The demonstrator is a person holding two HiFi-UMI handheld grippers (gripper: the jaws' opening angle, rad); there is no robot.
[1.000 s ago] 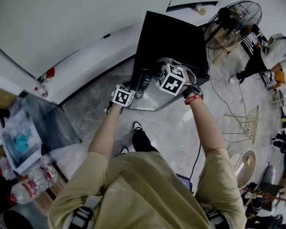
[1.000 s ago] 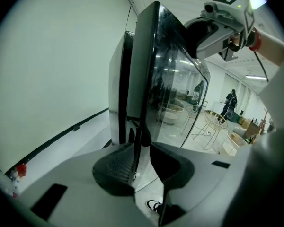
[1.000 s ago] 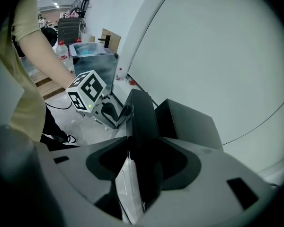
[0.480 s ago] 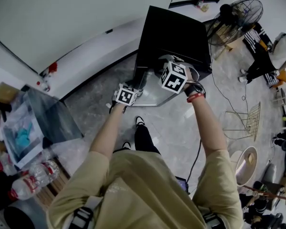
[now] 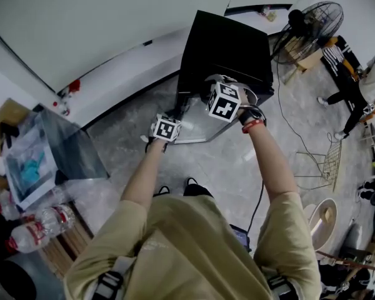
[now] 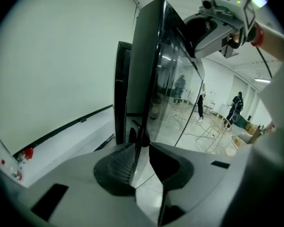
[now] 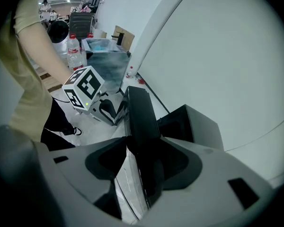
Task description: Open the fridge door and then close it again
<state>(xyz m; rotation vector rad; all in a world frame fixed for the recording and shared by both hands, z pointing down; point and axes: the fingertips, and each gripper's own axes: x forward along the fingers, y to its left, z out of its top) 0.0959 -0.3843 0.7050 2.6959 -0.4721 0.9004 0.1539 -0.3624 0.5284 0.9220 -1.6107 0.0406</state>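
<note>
Head view: 1 black fridge stands on the grey marbled floor, close to the white wall. Its 1 glass fridge door is swung partly out from the cabinet, toward the person.

2 tongs on the door, one per hand, each with 1 marker cube; the cubes are near each other, not touching.

- Left tongs: on the door's free edge, lower than the right one. Left gripper view: the thin edge runs up between the two jaws, ribbed pad on one face, the other jaw at the glass. Narrow opening, clamped on the door.
- Right tongs: at the door's upper edge, pointing steeply down. Right gripper view: the thick black frame fills the gap between jaws set wide. Also gripping the door.

Surroundings, counted:
- 1 clear plastic box, left of the person.
- 3 red-capped water bottles, just beside the box, lower left.
- 1 standing fan, right of the fridge.
- 1 gold wire rack, on the floor at right.
- 1 bystander, at the far right, cut by the frame edge.
</note>
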